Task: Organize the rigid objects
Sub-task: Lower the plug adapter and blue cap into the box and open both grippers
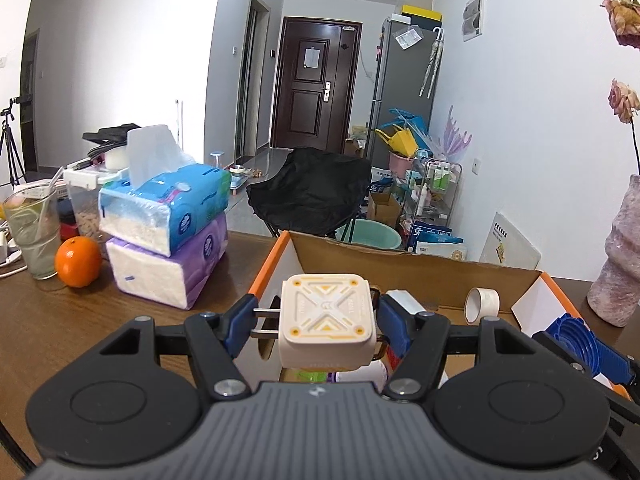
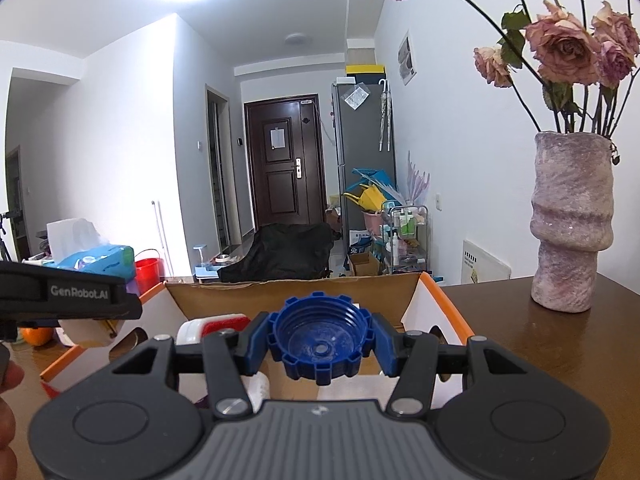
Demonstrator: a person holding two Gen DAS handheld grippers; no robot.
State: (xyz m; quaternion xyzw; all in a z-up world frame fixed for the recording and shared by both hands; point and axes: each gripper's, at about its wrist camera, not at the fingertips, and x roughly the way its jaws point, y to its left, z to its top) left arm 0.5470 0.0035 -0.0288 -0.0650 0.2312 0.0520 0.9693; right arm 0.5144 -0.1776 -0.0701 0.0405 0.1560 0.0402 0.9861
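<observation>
On the far left of the wooden table (image 1: pixel 132 320), in the left wrist view, stands a clear plastic cup (image 1: pixel 30 232) with a straw. An orange (image 1: pixel 78 262) sits just beside it. Next comes a stack of two tissue packs, a blue tissue pack (image 1: pixel 168 206) lying on a purple tissue pack (image 1: pixel 168 268).

Right of the stack is an open cardboard box (image 1: pixel 400 268) with orange-edged flaps. The left gripper (image 1: pixel 316 320) hangs over the box's near left part, its blue jaws partly apart and clamped on a cream wall charger (image 1: pixel 328 320). The charger's two metal prongs point left, toward the left jaw; whether that pad presses the prongs or the body behind them is hard to tell. A roll of white tape (image 1: pixel 482 304) stands on edge inside the box, near the back wall.

Further right, the right gripper (image 2: pixel 320 344) is also over the box, its jaws about a third apart and closed on a blue screw cap (image 2: pixel 320 344), the threaded hollow side facing the camera. Below and to its left, a white and red object (image 2: pixel 212 326) lies in the box, too hidden to name.

On the table at the far right, clear of the box, stands a mottled pink vase (image 2: pixel 568 224) holding dried roses (image 2: pixel 560 48).
</observation>
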